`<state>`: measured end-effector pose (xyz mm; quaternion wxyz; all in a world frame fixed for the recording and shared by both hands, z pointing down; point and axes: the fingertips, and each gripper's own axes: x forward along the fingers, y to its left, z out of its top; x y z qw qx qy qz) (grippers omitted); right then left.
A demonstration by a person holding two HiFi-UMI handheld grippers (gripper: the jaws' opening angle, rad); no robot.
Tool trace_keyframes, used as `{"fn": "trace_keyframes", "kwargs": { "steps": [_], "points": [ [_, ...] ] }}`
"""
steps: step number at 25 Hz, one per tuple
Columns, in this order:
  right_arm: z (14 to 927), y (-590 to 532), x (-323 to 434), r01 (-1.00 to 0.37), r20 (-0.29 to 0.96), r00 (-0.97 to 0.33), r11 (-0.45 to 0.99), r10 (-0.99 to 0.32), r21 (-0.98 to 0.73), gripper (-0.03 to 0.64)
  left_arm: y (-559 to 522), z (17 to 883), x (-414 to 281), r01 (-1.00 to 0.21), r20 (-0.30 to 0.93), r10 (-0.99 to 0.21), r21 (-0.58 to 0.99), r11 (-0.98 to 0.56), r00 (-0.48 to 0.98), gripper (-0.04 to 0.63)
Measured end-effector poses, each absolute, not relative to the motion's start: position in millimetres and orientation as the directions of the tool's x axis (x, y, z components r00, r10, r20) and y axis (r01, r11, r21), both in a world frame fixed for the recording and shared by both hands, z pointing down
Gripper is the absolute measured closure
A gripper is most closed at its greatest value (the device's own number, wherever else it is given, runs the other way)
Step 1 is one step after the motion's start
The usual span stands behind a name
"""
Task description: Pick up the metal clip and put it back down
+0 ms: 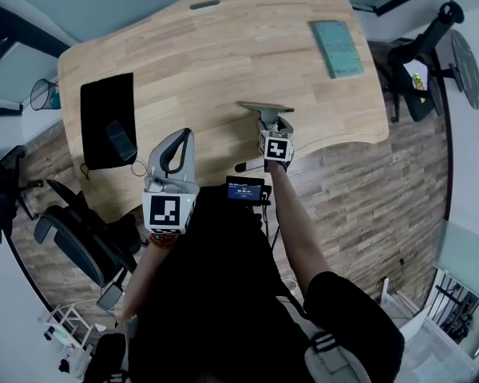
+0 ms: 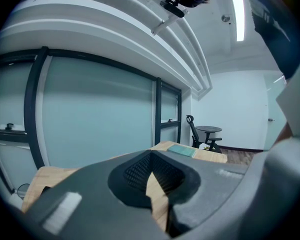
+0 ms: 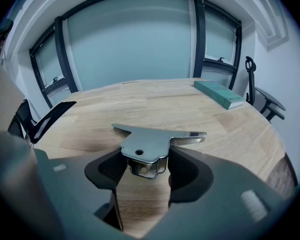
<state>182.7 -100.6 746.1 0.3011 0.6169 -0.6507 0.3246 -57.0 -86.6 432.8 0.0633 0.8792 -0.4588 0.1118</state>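
Observation:
The metal clip [image 3: 147,143] is a flat shiny plate with two wings and a small folded body beneath. My right gripper [image 3: 145,166] is shut on that body, one jaw on each side. It casts a shadow on the wooden table [image 3: 140,104] and seems to hang just above it. In the head view the metal clip [image 1: 265,107] sits at the tip of my right gripper [image 1: 273,120], near the table's front edge. My left gripper [image 1: 178,134] hovers at the near left edge, holding nothing. In its own view, my left gripper [image 2: 151,160] has its tips meeting.
A green book [image 1: 336,48] lies at the table's far right, and the green book [image 3: 218,94] also shows in the right gripper view. At the left, a black mat [image 1: 100,106] carries a phone [image 1: 121,140]. Office chairs [image 1: 80,242] [image 1: 419,62] stand at both ends.

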Motion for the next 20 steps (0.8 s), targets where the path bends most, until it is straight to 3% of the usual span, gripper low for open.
{"fn": "trace_keyframes", "kwargs": {
  "steps": [20],
  "points": [
    [658.5,-139.7,164.3,-0.989,0.638,-0.103,0.148,-0.763,0.017,0.342,-90.1,427.1,-80.9,-0.853,0.231,-0.827,0.028,-0.522,0.513,0.594]
  ]
}}
